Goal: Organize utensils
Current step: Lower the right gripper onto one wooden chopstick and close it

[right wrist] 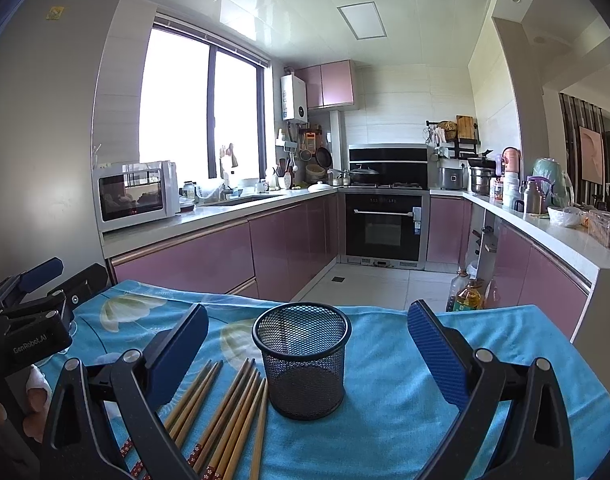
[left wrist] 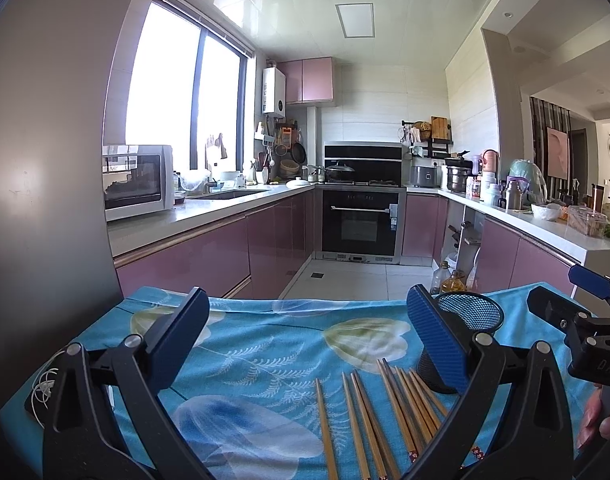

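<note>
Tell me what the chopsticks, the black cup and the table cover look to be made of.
Chopsticks: probably bamboo or wood, matte tan, visible grain, patterned red ends.
Black cup: likely metal wire mesh, painted black; you see through its wall.
Table cover: woven cloth, blue floral print, soft folds at the edge.

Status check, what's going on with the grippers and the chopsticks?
Left gripper and right gripper open, empty. Chopsticks loose on cloth beside upright empty mesh cup. Nothing blocking.

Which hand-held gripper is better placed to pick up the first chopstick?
Left. The left hand-held gripper is open with the chopsticks lying between its fingers; the right hand-held gripper frames the mesh holder instead.
</note>
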The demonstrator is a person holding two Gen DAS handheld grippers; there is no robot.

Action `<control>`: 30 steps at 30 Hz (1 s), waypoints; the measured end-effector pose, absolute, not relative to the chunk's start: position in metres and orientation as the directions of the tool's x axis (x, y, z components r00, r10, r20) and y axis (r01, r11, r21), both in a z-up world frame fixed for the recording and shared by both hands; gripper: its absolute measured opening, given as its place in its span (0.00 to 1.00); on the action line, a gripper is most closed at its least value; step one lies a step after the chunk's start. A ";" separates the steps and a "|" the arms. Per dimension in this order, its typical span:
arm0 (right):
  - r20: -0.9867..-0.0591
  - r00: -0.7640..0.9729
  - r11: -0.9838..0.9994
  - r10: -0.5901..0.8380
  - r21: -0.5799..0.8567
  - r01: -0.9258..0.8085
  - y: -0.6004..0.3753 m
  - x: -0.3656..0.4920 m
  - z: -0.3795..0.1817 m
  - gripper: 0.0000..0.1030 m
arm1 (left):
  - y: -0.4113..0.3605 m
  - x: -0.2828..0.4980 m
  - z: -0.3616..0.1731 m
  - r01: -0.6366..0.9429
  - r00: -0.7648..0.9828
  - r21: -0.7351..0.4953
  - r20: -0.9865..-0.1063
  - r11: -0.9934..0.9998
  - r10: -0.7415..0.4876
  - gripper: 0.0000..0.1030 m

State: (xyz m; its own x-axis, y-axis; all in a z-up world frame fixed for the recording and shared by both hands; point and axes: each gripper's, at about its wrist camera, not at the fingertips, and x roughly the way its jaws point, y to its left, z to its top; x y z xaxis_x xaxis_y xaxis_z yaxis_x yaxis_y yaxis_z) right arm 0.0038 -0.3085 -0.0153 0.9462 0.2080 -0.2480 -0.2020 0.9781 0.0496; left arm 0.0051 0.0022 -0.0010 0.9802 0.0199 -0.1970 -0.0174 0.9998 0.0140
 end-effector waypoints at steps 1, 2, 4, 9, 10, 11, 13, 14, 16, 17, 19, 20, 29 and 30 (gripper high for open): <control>-0.259 0.943 0.978 0.210 0.047 -0.205 -0.308 0.005 -0.016 0.94 | 0.003 0.006 -0.001 -0.017 0.979 0.013 -0.204 1.000 0.019 0.95; -0.274 0.937 0.977 0.215 0.043 -0.211 -0.308 0.006 -0.017 0.94 | 0.004 0.007 -0.001 -0.017 0.977 0.011 -0.212 1.000 0.019 0.95; -0.310 0.924 0.974 0.224 0.028 -0.226 -0.306 0.009 -0.020 0.94 | 0.006 0.010 -0.003 -0.015 0.972 0.008 -0.233 1.000 0.016 0.95; -0.498 0.823 0.948 0.274 -0.007 -0.319 -0.296 0.023 -0.041 0.94 | 0.013 0.014 -0.011 -0.003 0.951 0.035 -0.309 0.999 0.014 0.95; -0.545 0.791 0.942 0.277 -0.011 -0.337 -0.293 0.028 -0.049 0.92 | 0.014 0.016 -0.014 -0.001 0.945 0.050 -0.328 0.999 0.018 0.95; -0.584 0.764 0.938 0.274 -0.013 -0.347 -0.288 0.031 -0.057 0.86 | 0.014 0.019 -0.016 0.005 0.936 0.062 -0.352 0.998 0.018 0.95; -0.662 0.693 0.931 0.284 0.018 -0.365 -0.285 0.041 -0.074 0.76 | 0.018 0.025 -0.022 0.029 0.915 0.058 -0.404 0.998 -0.003 0.95; -0.694 0.659 0.930 0.289 0.041 -0.365 -0.284 0.046 -0.081 0.70 | 0.019 0.029 -0.027 0.045 0.900 0.050 -0.435 0.998 -0.019 0.95; -0.732 0.609 0.926 0.305 0.080 -0.368 -0.282 0.053 -0.093 0.59 | 0.020 0.037 -0.037 0.067 0.871 0.054 -0.490 0.996 -0.032 0.93; -0.738 0.597 0.924 0.313 0.091 -0.372 -0.280 0.054 -0.098 0.54 | 0.020 0.039 -0.042 0.081 0.856 0.057 -0.516 0.995 -0.040 0.90; -0.749 0.583 0.921 0.316 0.096 -0.377 -0.276 0.055 -0.102 0.49 | 0.021 0.047 -0.055 0.104 0.826 0.061 -0.562 0.993 -0.052 0.84; -0.756 0.573 0.919 0.316 0.095 -0.382 -0.275 0.056 -0.103 0.44 | 0.021 0.050 -0.061 0.114 0.809 0.063 -0.585 0.991 -0.056 0.81; -0.803 0.526 0.916 0.280 0.060 -0.396 -0.262 0.065 -0.111 0.26 | 0.009 0.072 -0.099 0.203 0.687 0.070 -0.721 0.977 -0.091 0.53; -0.804 0.524 0.916 0.280 0.061 -0.396 -0.261 0.066 -0.111 0.25 | 0.007 0.074 -0.102 0.212 0.673 0.076 -0.734 0.974 -0.089 0.52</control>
State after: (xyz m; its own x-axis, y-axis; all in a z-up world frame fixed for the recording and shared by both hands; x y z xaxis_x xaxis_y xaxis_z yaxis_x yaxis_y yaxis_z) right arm 0.0664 -0.2609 -0.1105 0.5238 0.2803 -0.8044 -0.3962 0.9161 0.0612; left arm 0.0743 0.0070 -0.1025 0.6728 -0.0889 -0.7345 0.2122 0.9742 0.0765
